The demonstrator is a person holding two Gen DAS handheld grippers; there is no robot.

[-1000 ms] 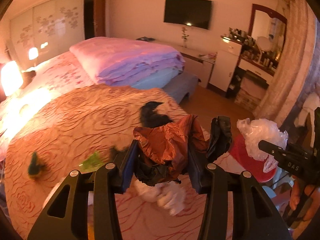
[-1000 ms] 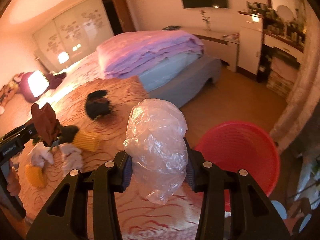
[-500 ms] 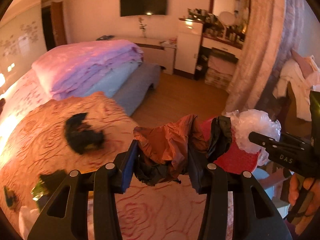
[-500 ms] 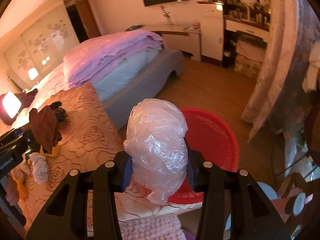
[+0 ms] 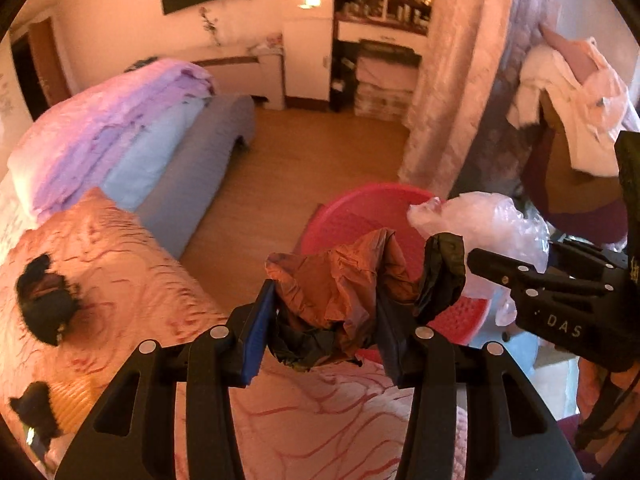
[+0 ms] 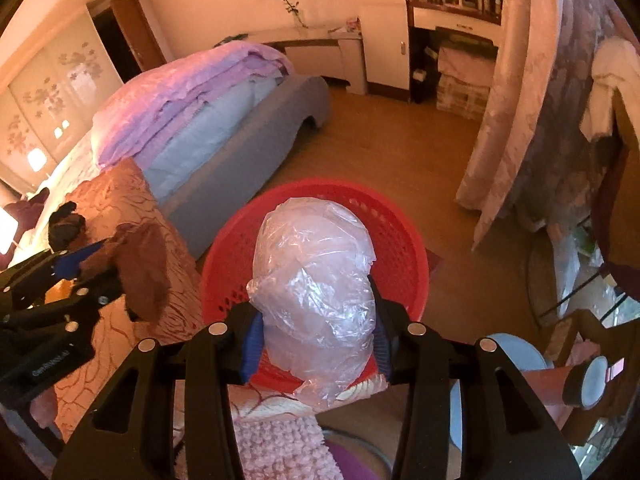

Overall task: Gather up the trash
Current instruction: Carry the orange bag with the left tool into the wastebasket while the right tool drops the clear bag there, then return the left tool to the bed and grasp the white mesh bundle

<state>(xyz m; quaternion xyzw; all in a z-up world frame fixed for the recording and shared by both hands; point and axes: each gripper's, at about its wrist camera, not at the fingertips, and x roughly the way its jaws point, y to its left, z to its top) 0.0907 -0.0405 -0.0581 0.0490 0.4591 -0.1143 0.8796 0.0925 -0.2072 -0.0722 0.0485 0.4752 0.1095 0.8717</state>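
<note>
Closest in, the right gripper (image 6: 316, 334) has its pads pressed on a crumpled clear plastic bag (image 6: 314, 288), jaws part-way apart around the bulk. Directly beyond and below its tips sits the red basket (image 6: 404, 232), so a release there would likely drop the bag straight in. The left gripper (image 5: 326, 314) clamps a brown-and-black wrapper (image 5: 336, 284), jaws likewise part open on it; the basket (image 5: 360, 208) lies ahead and a little to its right, with bed edge still beneath it. The right one looks nearer. White letters "DAS" show on the right gripper's body; other lettering is unreadable.
</note>
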